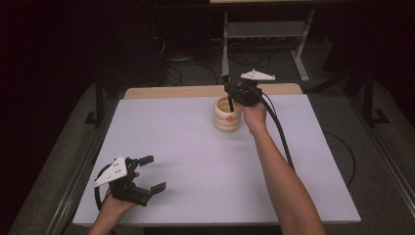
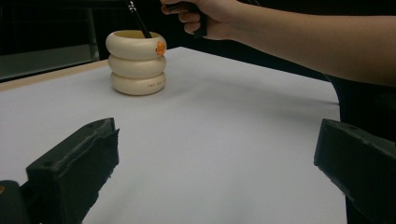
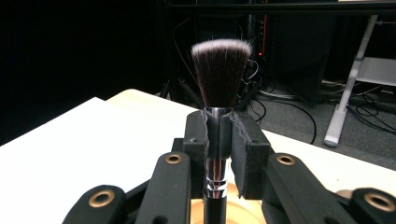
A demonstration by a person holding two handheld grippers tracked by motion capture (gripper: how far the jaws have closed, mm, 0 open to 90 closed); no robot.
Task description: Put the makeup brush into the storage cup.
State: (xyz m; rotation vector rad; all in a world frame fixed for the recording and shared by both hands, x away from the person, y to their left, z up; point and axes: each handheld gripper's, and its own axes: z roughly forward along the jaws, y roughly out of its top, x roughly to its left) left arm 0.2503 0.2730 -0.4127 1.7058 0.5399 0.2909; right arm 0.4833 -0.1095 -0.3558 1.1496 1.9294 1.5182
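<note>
Right gripper view: the brush (image 3: 219, 74) is clamped upright by the shut right gripper (image 3: 218, 140), seemingly for lowering handle-first into the holder (image 1: 227, 116), while the left gripper (image 1: 151, 174) is held open and empty.

Ringed holder at the bench's far centre, brush standing in it.
Cream three-ringed wooden holder (image 1: 227, 115) sits on white bench (image 1: 205, 166); black-handled makeup brush (image 3: 219, 79) stands upright in it, right gripper (image 1: 234, 93) above; left gripper (image 1: 149, 174) near front-left edge.

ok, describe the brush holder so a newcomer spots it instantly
On the white table, look at the far edge, right of centre. The holder is a cream pot shaped like three stacked rings, with a small orange dot near its rim. The right gripper hovers just above it, clamping a makeup brush with its bristles up.
</note>
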